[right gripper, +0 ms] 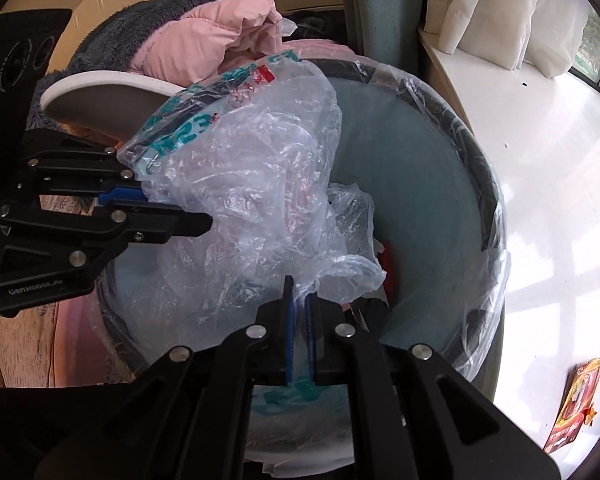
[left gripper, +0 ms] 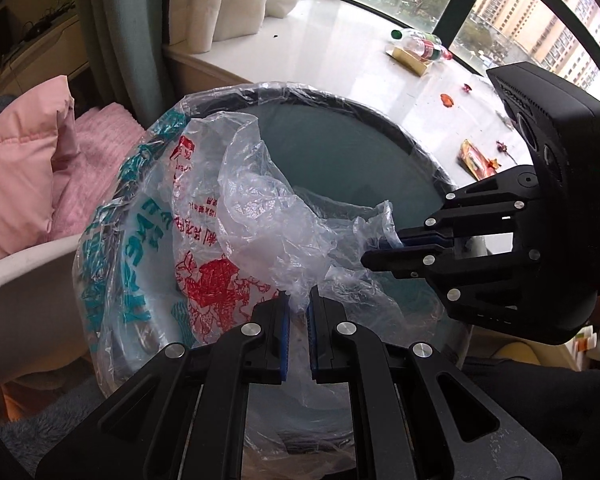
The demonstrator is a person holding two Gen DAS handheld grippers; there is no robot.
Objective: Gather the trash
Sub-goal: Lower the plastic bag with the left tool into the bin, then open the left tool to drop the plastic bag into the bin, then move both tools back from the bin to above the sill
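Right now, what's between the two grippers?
Only the clear plastic bag, pinched by the left gripper and right gripper above the bin; the left wrist view shows it.

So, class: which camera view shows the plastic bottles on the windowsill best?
The left wrist view. The plastic bottles lie in plain sight on the white windowsill near the window, above the bin. The right wrist view shows none of them, only bare sill beside the bin.
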